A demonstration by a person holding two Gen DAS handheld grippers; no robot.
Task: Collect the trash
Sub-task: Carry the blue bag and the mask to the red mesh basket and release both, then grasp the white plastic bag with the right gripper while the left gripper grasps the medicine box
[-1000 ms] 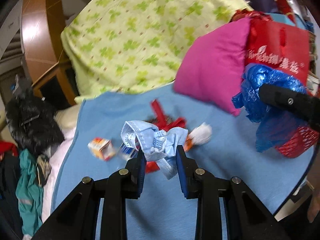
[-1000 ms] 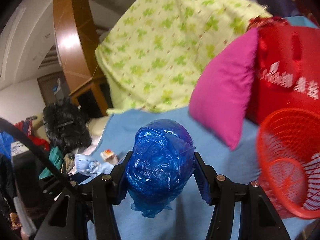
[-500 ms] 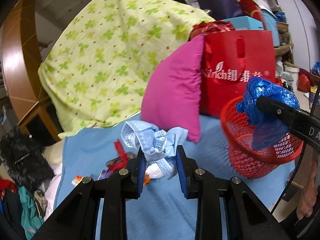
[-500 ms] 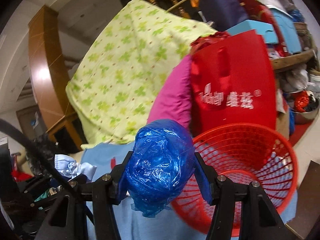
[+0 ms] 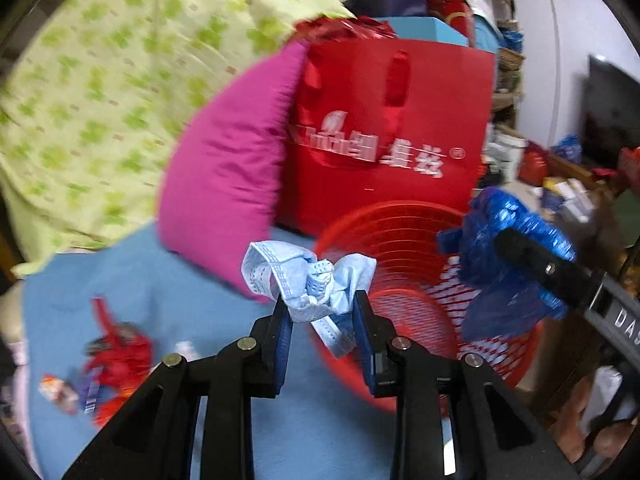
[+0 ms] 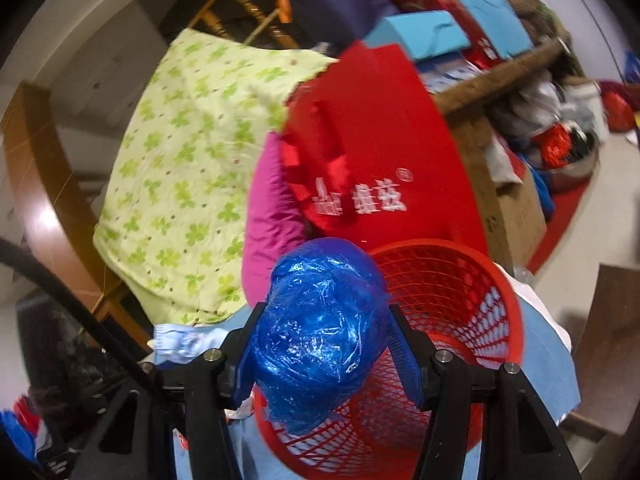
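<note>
So the red mesh plastic basket (image 5: 404, 232) sits on the blue bed sheet (image 5: 168, 280) at its right end. Right behind it stands the red paper gift bag (image 5: 392, 128), with the magenta pillow (image 5: 224, 176) just left of the bag. The green clover-print quilt (image 5: 104, 92) is piled further left, behind the pillow. Red wrapper scraps (image 5: 116, 364) lie on the sheet's near left.

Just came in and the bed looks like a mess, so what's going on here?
Someone is collecting trash with a handheld gripper in each hand. The left gripper is shut on a crumpled light-blue face mask, held near the red mesh basket. The right gripper is shut on a wadded blue plastic bag, held over the basket's opening. Neither piece has been dropped yet. More red scraps and wrappers lie on the blue sheet.
</note>
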